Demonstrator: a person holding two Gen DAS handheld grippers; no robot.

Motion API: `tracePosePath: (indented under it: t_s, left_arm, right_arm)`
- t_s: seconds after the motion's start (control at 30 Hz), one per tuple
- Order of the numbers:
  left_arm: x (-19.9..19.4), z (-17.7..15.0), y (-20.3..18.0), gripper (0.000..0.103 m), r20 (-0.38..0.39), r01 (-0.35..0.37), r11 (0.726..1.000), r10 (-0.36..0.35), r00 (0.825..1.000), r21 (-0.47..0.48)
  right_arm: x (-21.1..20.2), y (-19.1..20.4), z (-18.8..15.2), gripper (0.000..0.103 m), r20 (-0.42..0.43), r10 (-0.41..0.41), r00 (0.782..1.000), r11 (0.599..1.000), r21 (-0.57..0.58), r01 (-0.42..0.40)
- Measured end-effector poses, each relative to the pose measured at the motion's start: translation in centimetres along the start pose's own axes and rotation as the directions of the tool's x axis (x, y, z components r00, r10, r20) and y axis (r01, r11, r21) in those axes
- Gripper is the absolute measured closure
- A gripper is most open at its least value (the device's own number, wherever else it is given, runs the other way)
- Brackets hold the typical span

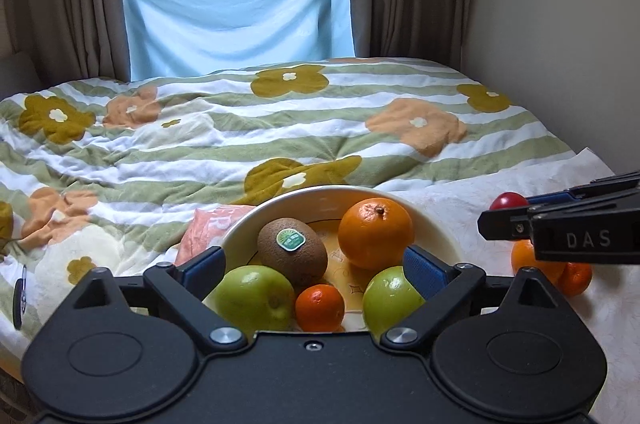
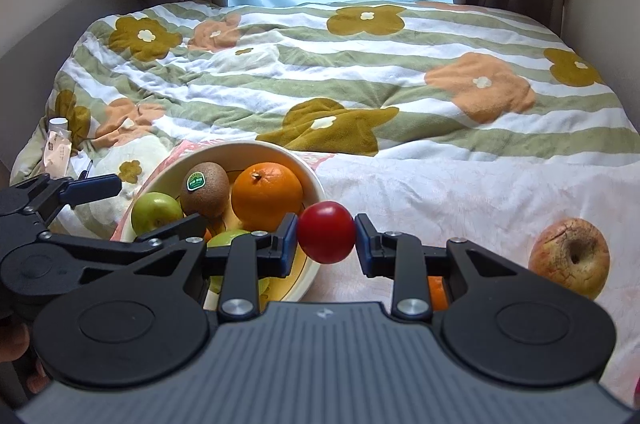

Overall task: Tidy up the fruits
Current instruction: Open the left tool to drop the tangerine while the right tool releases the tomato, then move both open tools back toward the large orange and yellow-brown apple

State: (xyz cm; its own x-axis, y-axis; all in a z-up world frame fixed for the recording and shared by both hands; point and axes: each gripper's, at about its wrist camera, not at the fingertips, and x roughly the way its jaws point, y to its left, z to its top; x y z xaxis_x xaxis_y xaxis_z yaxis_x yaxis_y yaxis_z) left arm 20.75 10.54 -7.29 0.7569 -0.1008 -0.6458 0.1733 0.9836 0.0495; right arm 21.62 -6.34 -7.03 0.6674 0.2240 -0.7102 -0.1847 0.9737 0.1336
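Observation:
A cream bowl (image 1: 320, 195) on the bed holds a kiwi (image 1: 292, 251), a big orange (image 1: 375, 232), a small tangerine (image 1: 319, 307) and two green apples (image 1: 254, 294). My left gripper (image 1: 316, 264) is open and empty, its fingers either side of the bowl's near part. My right gripper (image 2: 326, 238) is shut on a small red fruit (image 2: 327, 232), held just right of the bowl (image 2: 318, 183). It shows at the right edge of the left wrist view (image 1: 509, 200). A blotchy apple (image 2: 570, 256) and oranges (image 1: 560, 270) lie on the bed to the right.
A flowered quilt (image 2: 340, 71) covers the far bed; a pale sheet (image 2: 460, 191) lies under the fruit. A small bottle and packet (image 2: 59, 139) lie at the left. Curtains and a wall close the far side.

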Motion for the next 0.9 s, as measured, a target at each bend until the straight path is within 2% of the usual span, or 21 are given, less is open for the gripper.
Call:
tracePosePath:
  t_s: [0.33,0.73,0.8,0.87,0.9]
  left_arm:
    - [-2.3,-1.6,0.9,0.004,-0.046,-0.047,0.999,0.046,0.998,-0.023]
    - [-3.1,-2.3,1.1,0.002,-0.052,-0.057,0.998,0.055,0.997,-0.027]
    - [-3.2,-2.4,1.1,0.003,-0.053,-0.055,0.998,0.054,0.997,-0.027]
    - [-3.2,-2.4,1.2,0.002,-0.056,-0.053,0.998,0.052,0.997,-0.027]
    - [-3.2,-2.4,1.1,0.002,-0.057,-0.053,0.998,0.052,0.997,-0.026]
  right_arm:
    - [3.0,0.7,1.1,0.058,-0.087,0.054,0.995,0.996,-0.072,-0.060]
    - [4.6,1.6,1.1,0.056,-0.091,0.062,0.994,0.994,-0.084,-0.069]
    - [4.6,1.7,1.2,0.045,-0.083,0.055,0.995,0.994,-0.088,-0.062]
    - [4.2,1.9,1.1,0.005,-0.062,0.037,0.997,0.995,-0.091,-0.043]
    - [3.9,1.9,1.2,0.000,-0.041,0.029,0.999,0.996,-0.086,-0.033]
